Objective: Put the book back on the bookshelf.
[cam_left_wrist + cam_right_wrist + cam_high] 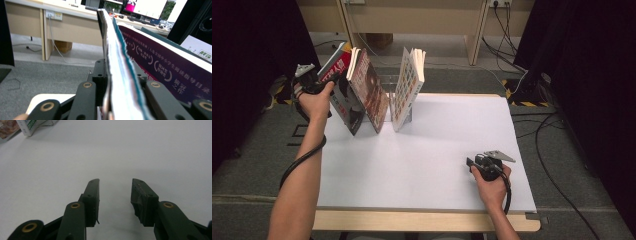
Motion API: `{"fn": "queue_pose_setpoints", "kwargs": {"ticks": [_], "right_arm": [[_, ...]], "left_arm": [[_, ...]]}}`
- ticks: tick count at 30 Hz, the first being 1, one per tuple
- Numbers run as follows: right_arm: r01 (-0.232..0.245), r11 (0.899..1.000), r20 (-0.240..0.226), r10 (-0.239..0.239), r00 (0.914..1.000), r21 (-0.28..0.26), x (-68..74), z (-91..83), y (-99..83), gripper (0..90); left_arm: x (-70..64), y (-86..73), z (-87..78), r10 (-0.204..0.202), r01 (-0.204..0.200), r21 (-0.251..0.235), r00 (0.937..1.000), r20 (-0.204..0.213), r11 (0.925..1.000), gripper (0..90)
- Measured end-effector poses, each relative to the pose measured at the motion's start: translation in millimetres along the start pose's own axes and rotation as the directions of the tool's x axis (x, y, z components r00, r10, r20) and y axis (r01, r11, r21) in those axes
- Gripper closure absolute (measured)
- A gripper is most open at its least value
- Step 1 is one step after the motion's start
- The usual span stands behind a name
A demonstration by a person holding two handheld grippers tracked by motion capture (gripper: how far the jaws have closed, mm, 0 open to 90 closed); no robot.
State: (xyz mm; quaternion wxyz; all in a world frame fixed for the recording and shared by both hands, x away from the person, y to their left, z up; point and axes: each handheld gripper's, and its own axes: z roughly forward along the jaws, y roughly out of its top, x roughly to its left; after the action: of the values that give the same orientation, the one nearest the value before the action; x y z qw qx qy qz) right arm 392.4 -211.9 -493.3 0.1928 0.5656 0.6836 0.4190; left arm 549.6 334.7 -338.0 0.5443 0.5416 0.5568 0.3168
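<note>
1. The left gripper (314, 80) is up at the far left corner of the table (437, 150), its jaws clamped on the top edge of a red-covered book (343, 87).
2. That book stands tilted, leaning against a brown-covered book (371, 92) beside it.
3. A third, white book (408, 87) stands upright just to their right, a gap between.
4. The right gripper (479, 165) rests low near the table's front right, jaws spread apart, holding nothing, well away from the books.
</note>
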Motion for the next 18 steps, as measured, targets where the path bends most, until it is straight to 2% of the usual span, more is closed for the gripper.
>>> {"fn": "queue_pose_setpoints", "kwargs": {"ticks": [1, 7, 12, 18], "right_arm": [[0.004, 1.0, 0.0, -0.004, 1.0, -0.002, -0.9, 0.1, 0.1, 59.0], [0.004, 1.0, 0.0, -0.004, 1.0, -0.004, -1.3, -0.5, 0.3, 59.0], [0.001, 1.0, 0.001, -0.001, 1.0, -0.005, -0.7, -0.3, 0.5, 59.0], [0.004, 1.0, 0.003, -0.004, 1.0, -0.006, -1.2, -0.8, 0.5, 59.0]], "left_arm": [[0.5, 0.6, 1.9, -0.009, 0.009, 0.018, 0.9999, 0.005, 0.9998, 74.2], [0.4, 1.6, 5.1, -0.016, 0.015, 0.05, 0.9999, 0.007, 0.9986, 77.5], [-2.0, 2.8, 8.2, 0.001, -0.002, 0.086, 1.0, 0.01, 0.9963, 84.4], [-4.7, 3.3, 8.5, 0.013, -0.014, 0.092, 0.9998, 0.015, 0.9956, 86.3]]}}
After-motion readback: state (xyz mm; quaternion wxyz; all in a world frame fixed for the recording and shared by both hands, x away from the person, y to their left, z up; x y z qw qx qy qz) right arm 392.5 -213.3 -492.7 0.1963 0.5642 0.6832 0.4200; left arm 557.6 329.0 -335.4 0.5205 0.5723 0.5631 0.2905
